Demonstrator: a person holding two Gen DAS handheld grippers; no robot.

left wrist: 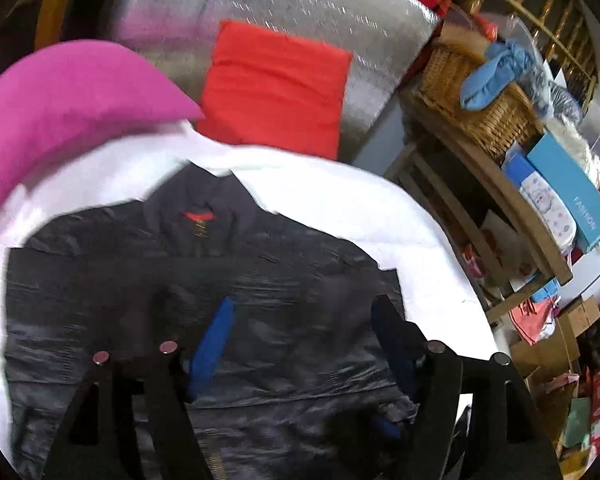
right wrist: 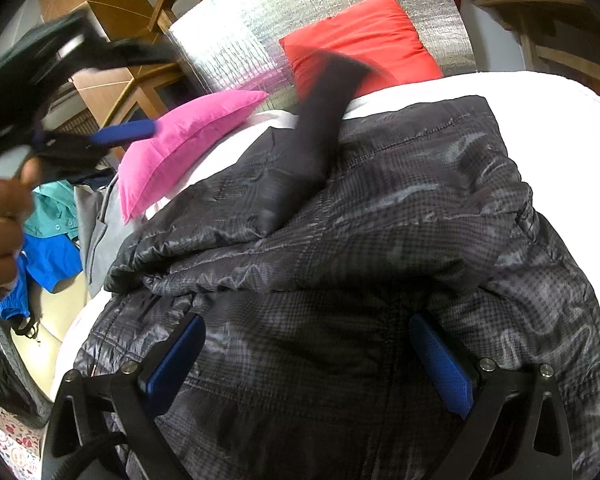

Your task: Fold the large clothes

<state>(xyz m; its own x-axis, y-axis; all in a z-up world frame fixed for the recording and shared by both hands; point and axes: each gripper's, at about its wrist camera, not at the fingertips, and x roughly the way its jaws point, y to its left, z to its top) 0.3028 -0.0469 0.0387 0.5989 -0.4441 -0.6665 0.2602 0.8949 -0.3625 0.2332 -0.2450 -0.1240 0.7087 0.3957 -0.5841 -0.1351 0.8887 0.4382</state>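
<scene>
Flat, jacket [left wrist: 204, 280] collar toward pillows [left wrist: 276, 84]

Dark quilted jacket [left wrist: 204, 280] flat on white bedding [left wrist: 340, 200], between spread blue-padded fingers [left wrist: 212, 348], nothing gripped.

We saw a pink cushion [left wrist: 72, 96] and a red cushion [left wrist: 276, 88] at the far edge of the white bed [left wrist: 340, 196], before a silver quilted backing [left wrist: 300, 12]. Beside the bed stood a wooden shelf [left wrist: 496, 184] with a wicker basket [left wrist: 480, 100].
</scene>
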